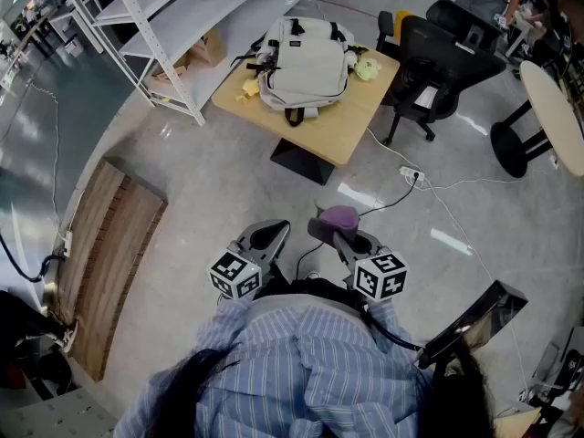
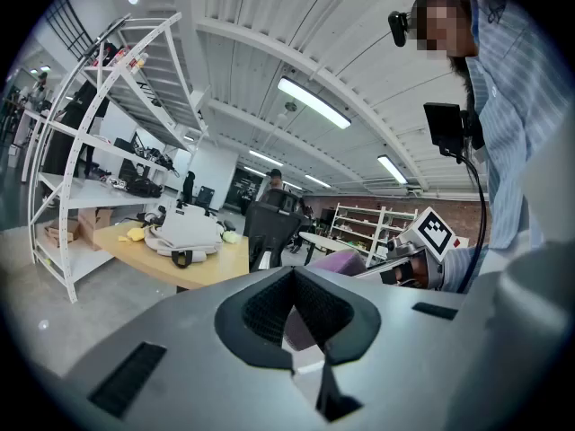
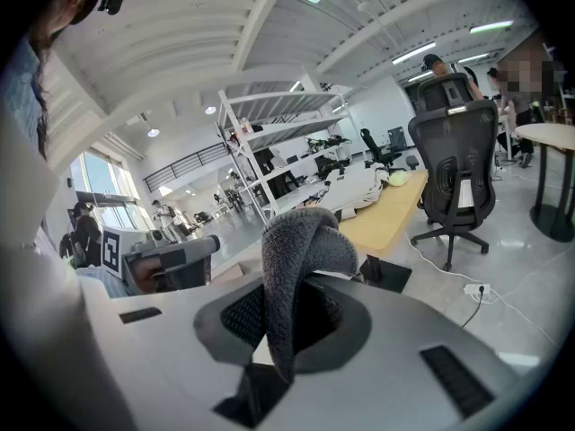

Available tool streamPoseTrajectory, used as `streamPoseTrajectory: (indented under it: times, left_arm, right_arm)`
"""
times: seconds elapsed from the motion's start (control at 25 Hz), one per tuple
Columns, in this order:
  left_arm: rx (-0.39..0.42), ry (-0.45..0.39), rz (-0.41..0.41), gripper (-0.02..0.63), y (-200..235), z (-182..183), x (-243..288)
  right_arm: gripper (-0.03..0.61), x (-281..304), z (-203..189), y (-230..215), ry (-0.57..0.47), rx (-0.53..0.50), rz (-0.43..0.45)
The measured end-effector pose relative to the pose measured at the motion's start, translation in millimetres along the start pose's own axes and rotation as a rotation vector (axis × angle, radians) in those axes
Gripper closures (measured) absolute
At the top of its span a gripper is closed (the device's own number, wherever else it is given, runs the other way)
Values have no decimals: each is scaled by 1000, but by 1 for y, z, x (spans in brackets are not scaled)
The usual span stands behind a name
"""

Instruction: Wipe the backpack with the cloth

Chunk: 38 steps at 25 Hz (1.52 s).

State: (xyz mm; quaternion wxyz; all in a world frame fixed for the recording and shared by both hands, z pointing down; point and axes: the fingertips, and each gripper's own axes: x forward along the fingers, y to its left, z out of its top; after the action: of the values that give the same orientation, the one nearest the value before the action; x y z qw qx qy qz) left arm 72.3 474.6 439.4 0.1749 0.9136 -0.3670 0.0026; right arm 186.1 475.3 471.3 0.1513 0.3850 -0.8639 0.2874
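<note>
A light grey backpack [image 1: 306, 62] lies flat on a square wooden table [image 1: 342, 126], well ahead of me across bare floor. Both grippers are held close to my body, far from it. My right gripper [image 1: 339, 237] is shut on a purple-grey cloth [image 1: 339, 215], which bulges up out of the jaws [image 3: 301, 241]. My left gripper [image 1: 270, 236] sits beside it, shut with nothing in it. The left gripper view shows the backpack [image 2: 184, 234] in the distance and the cloth [image 2: 337, 263] to the right. In the right gripper view the backpack [image 3: 359, 187] is small and far.
A black office chair [image 1: 447, 62] stands at the table's right side. White shelving [image 1: 155, 26] runs along the left. A power strip with cables [image 1: 411, 173] lies on the floor. A wooden panel [image 1: 109, 254] lies at left. Small yellow [image 1: 248, 88] and green [image 1: 367, 67] items flank the backpack.
</note>
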Motion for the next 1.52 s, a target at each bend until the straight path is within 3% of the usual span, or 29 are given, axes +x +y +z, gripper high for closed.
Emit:
streamPoseTrajectory:
  times: [0.52,1.52]
  left_arm:
    - [-19,17,13,610,5,-6,-2]
    - [-57,52,-4,609,16,-11,7]
  right_arm:
    - [537,6,-2,3,12,-5,23]
    - [537,18,-12,-15,29,125,14]
